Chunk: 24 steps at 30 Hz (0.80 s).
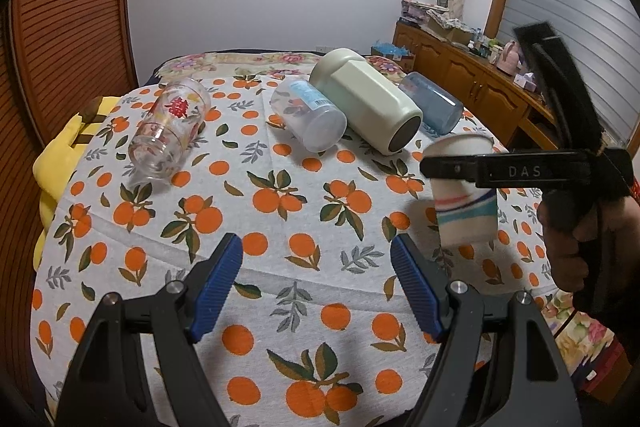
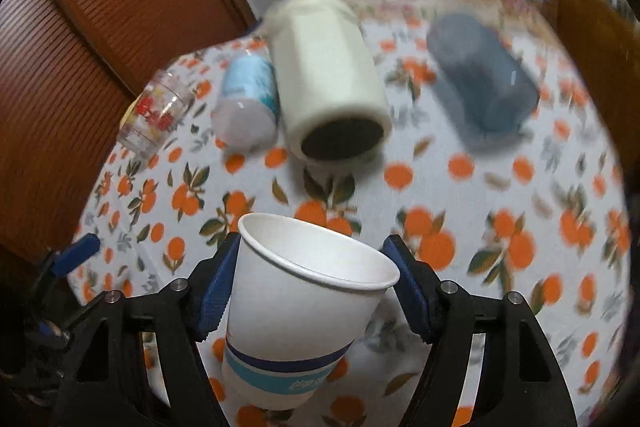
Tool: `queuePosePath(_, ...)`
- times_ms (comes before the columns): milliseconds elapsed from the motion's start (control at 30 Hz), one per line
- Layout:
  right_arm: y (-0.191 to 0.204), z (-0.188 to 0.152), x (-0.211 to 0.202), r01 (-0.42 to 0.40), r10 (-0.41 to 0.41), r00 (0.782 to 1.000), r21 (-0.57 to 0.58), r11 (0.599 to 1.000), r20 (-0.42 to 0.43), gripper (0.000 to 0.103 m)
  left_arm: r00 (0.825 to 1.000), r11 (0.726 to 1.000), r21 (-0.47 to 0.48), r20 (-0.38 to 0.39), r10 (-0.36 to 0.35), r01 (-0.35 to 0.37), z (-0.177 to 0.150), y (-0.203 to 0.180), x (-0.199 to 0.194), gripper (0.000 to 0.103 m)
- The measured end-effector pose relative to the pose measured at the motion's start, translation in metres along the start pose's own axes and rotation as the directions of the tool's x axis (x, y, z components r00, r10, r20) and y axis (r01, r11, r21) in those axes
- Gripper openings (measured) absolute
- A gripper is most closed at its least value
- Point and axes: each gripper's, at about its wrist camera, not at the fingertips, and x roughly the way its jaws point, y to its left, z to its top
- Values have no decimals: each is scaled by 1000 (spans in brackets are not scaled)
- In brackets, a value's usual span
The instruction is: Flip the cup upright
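A white paper cup with blue bands sits mouth-up between the blue pads of my right gripper; the left pad touches it, a small gap shows at the right pad. In the left wrist view the same cup stands upright at the right, with the right gripper's black finger across it. Whether its base rests on the cloth I cannot tell. My left gripper is open and empty above the orange-print tablecloth.
Several cups lie on their sides at the back: a clear printed glass, a frosted plastic cup, a cream mug and a blue cup. A yellow cloth hangs at the left edge. A wooden cabinet stands at the right.
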Motion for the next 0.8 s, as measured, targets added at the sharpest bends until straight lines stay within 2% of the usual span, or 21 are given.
queuePosePath(167, 10, -1, -6, 100, -87, 989, -108, 989, 116, 74, 1000, 1000, -3, -2, 1, -1, 0, 1, 0, 77)
queuePosePath(400, 11, -3, -6, 131, -100, 975, -149, 980, 199, 74, 1000, 1000, -9, -4, 6, -6, -2, 5, 0, 77)
queuePosePath(533, 12, -5, -14, 123, -81, 966, -164, 979, 245, 74, 1000, 1000, -13, -3, 9, -9, -3, 6, 0, 77)
queuePosePath(800, 23, -8, -16, 135, -85, 970, -214, 967, 226, 71, 1000, 1000, -10, 0, 10, -10, -2, 6, -1, 77)
